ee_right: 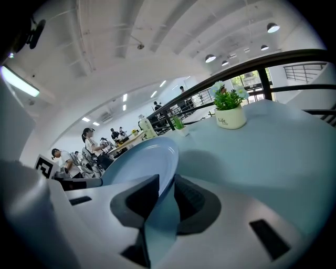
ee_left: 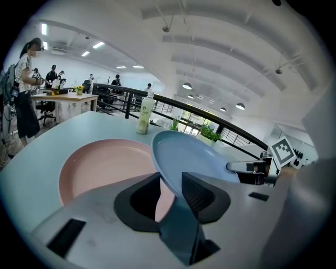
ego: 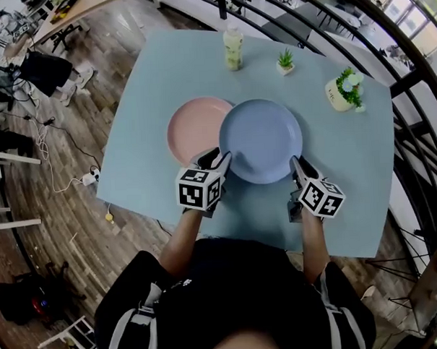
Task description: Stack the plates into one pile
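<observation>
The blue plate (ego: 260, 141) is being clamped at opposite rim edges by the left gripper (ego: 219, 161) and right gripper (ego: 297, 164), and is being held raised, overlapping the edge of the pink plate (ego: 193, 128), so that it can be lowered squarely on top.

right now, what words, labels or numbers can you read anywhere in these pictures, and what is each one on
"Life": on the white flower pot, in the right gripper view; the smaller line under it is too small to read.
Label on the bottle: too blurred to read.
Marker cubes: black-and-white square patterns only, no letters or numbers.
</observation>
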Tool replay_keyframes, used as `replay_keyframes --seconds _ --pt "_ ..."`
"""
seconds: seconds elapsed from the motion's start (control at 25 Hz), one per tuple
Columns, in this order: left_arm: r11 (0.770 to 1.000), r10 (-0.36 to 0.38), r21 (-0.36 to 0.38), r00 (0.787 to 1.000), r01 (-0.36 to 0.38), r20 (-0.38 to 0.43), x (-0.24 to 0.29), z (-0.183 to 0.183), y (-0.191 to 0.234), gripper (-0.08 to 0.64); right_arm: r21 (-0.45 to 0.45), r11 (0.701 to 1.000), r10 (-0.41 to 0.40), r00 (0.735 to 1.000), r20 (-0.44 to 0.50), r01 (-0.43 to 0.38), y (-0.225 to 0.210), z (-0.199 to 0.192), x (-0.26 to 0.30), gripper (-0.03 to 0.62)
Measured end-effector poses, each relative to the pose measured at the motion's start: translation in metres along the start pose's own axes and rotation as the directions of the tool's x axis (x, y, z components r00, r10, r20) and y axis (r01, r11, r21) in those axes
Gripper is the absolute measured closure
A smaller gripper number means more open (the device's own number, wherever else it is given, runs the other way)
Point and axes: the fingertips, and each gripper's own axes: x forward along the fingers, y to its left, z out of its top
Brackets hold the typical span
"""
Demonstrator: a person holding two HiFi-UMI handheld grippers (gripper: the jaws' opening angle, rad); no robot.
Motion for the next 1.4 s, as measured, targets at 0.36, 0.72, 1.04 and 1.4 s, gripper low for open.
replay_keyframes --seconds 0.36,0.72,1.04,1.4 --pt "0.998 0.050 -0.041 0.999 -0.049 0.015 -0.026 0.002 0.050 0.431 -0.039 0.998 0.041 0.998 -0.038 -0.042 0.048 -0.003 0.035 0.500" --pt "0.992 0.092 -0.088 0.996 -0.091 0.012 -0.049 -0.006 0.101 0.431 -0.066 0.995 0.075 0.994 -0.080 -0.080 0.092 -0.015 0.068 0.500" --pt "0.989 0.113 -0.100 0.994 -0.113 -0.002 -0.063 -0.009 0.138 0.431 -0.083 0.992 0.091 0.990 -0.104 -0.100 0.124 -0.023 0.094 0.499" --pt "0.991 0.111 -0.072 0.993 -0.114 -0.045 -0.065 -0.015 0.164 0.431 -0.081 0.993 0.080 0.989 -0.122 -0.090 0.139 -0.036 0.112 0.496"
